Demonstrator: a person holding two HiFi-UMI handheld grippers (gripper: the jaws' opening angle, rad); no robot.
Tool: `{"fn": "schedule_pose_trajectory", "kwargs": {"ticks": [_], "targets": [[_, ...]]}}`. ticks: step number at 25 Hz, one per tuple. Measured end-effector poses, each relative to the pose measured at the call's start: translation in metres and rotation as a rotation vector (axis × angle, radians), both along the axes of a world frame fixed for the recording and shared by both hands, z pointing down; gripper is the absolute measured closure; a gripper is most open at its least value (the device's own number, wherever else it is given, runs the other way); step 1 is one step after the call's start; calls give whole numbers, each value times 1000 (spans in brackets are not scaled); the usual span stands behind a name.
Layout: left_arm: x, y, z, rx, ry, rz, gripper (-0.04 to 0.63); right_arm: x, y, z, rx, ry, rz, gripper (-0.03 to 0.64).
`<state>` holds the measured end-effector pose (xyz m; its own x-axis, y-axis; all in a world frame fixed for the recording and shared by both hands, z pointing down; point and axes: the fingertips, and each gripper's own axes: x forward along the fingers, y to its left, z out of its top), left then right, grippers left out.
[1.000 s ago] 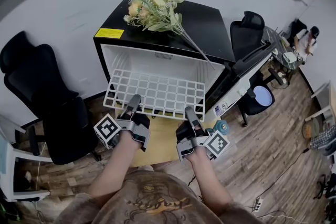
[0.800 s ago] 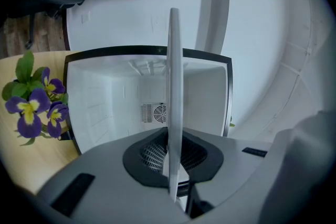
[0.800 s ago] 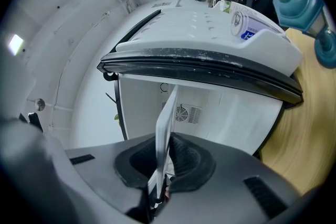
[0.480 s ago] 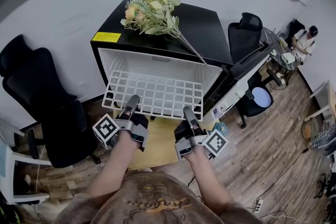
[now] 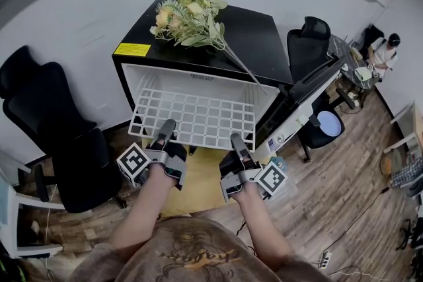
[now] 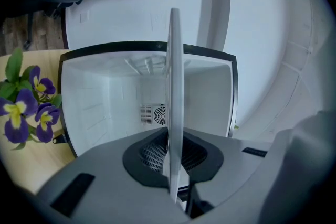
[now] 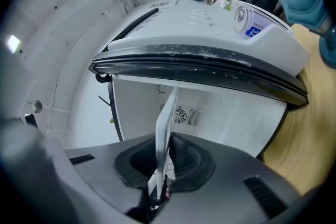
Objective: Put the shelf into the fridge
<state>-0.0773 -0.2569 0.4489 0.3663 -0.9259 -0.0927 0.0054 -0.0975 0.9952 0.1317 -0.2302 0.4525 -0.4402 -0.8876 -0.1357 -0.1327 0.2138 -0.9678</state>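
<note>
Wooden floor [image 5: 344,188] and a white wall [image 5: 79,3] are all around a small black fridge [image 5: 254,26]. Its door [image 5: 301,96] is swung open to the right.

The left gripper [image 5: 168,125] has its jaws squeezed tight on the near edge of the white wire shelf [image 5: 195,117], on the left side. The right gripper [image 5: 236,141] has its jaws pinched on the same near edge, on the right side. In both gripper views the shelf shows as a thin white strip caught between the pads. The white inside of the fridge and its little fan grille [image 6: 153,114] are far behind it.

The shelf is held out flat. Its far part is already in the fridge's open front, and its near part sticks out toward the person. A bunch of flowers [image 5: 188,15] lies on top of the fridge. A black chair [image 5: 49,122] stands to the left.

The shelf looks light and stiff, so it should not bend or droop. Its bars are thin and smooth, so I think it could slip or tip if only one side were held. The near edge looks like the best place to hold it, with one grip on each side. That way it should stay level and slide in straight without bumping the side walls.
</note>
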Motion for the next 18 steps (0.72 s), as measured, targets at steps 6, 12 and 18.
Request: {"fn": "schedule_pose_trajectory", "kwargs": {"ticks": [6, 12, 18], "targets": [[0, -7, 1, -1, 2, -3, 548, 1, -7, 1, -3, 5, 4, 586], [1, -12, -2, 13, 2, -4, 548, 2, -12, 2, -9, 4, 22, 586], [1, -19, -2, 10, -5, -6, 546, 3, -19, 1, -11, 0, 30, 586]]}}
